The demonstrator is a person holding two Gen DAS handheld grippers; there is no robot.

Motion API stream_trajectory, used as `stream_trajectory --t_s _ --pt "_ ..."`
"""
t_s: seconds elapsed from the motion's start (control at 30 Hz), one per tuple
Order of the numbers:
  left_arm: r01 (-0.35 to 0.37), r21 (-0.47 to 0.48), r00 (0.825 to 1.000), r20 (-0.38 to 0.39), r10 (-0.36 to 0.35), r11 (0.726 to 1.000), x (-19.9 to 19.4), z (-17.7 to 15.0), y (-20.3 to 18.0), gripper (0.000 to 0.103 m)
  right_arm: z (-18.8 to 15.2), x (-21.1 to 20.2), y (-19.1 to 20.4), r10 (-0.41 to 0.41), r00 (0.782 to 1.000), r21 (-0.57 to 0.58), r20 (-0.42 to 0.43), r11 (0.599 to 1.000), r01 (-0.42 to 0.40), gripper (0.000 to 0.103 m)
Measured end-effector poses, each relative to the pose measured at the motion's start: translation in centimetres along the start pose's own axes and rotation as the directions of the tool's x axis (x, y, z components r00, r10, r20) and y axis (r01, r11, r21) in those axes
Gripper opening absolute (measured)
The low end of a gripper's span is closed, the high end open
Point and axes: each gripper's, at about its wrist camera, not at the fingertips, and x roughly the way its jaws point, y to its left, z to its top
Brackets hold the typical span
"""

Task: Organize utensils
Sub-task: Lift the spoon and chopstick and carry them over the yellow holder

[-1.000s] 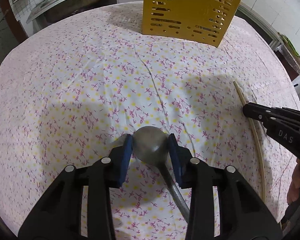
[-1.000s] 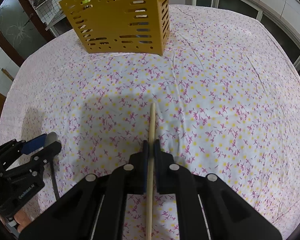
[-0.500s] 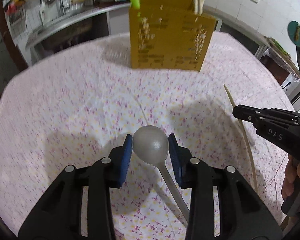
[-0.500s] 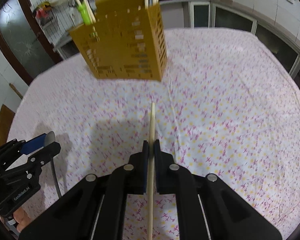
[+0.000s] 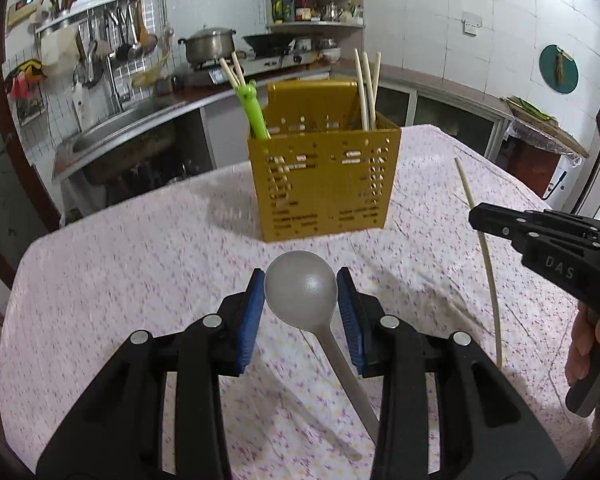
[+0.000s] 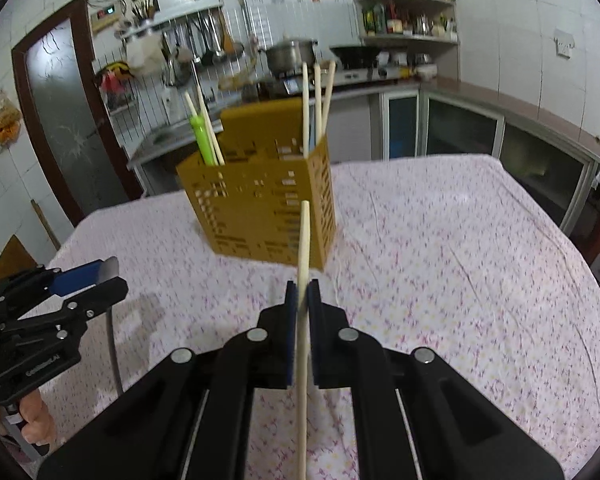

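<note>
L gripper [image 5: 301, 300] clamps spoon [image 5: 300, 291]; R gripper [image 6: 302, 312] pinches chopstick [image 6: 303, 280]; blurry holder [image 5: 324, 184] approx 12 o'clock.

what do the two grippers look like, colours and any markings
Both are matte black plastic with silver round bolt heads on the linkages and blue pads inside the fingers. The right gripper has "DAS" embossed on its side; the left gripper carries small white lettering. Bare hands hold the handles; no cables visible.
</note>
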Motion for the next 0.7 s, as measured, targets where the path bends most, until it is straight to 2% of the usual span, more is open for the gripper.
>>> stream_trajectory --t_s 0.17,0.4,0.53,0.7 --pt "0.023 0.001 0.999 0.025 -0.023 1.0 0.3 0.2 0.5 0.036 0.2 0.0 0.4 0.013 0.999 0.004 0.033 1.0 -0.014 0.006" --pt "0.016 0.017 0.996 0.083 -0.017 1.0 -0.2 1.7 1.1 0.036 1.8 -0.5 0.3 0.01 0.995 0.015 0.1 1.0 -0.012 0.006" --pt "-0.028 0.022 0.987 0.162 0.024 0.999 -0.8 5.2 1.9 0.036 4.6 -1.1 0.3 0.014 0.987 0.017 0.161 1.0 -0.017 0.006" --pt "-0.069 0.019 0.961 0.271 0.061 0.997 -1.2 10.4 2.5 0.036 9.6 -2.0 0.9 0.021 0.97 -0.002 0.241 1.0 -0.021 0.006"
